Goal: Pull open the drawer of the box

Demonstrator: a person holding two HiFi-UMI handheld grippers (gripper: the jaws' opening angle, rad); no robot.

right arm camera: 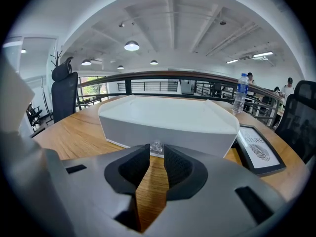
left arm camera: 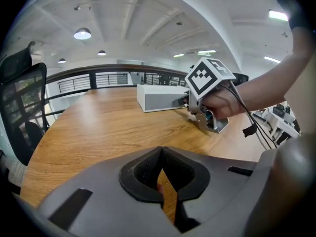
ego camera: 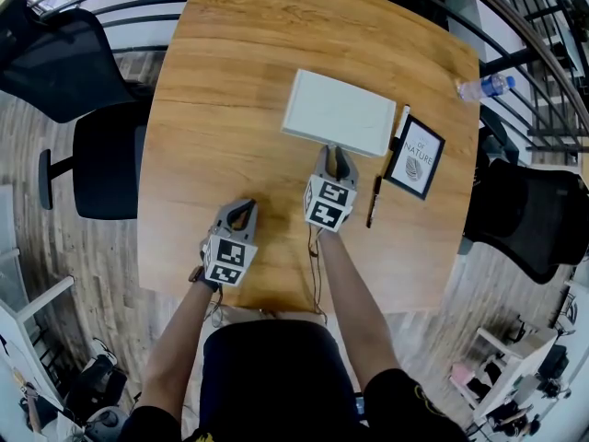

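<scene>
Knob (right arm camera: 156, 146) sits just at right gripper (right arm camera: 157, 151) tips, jaws half apart, nothing clamped yet. Close fully, then pull straight back, level. Left gripper (left arm camera: 161, 150) closed, empty.

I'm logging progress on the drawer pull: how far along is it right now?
Done: the right hand-held gripper is at the box, jaws either side of its small clear knob. In hand: the grip; the jaws don't visibly press the knob yet. Left: the whole pull, as the drawer front sits flush. The left hand-held gripper waits shut, apart.
</scene>
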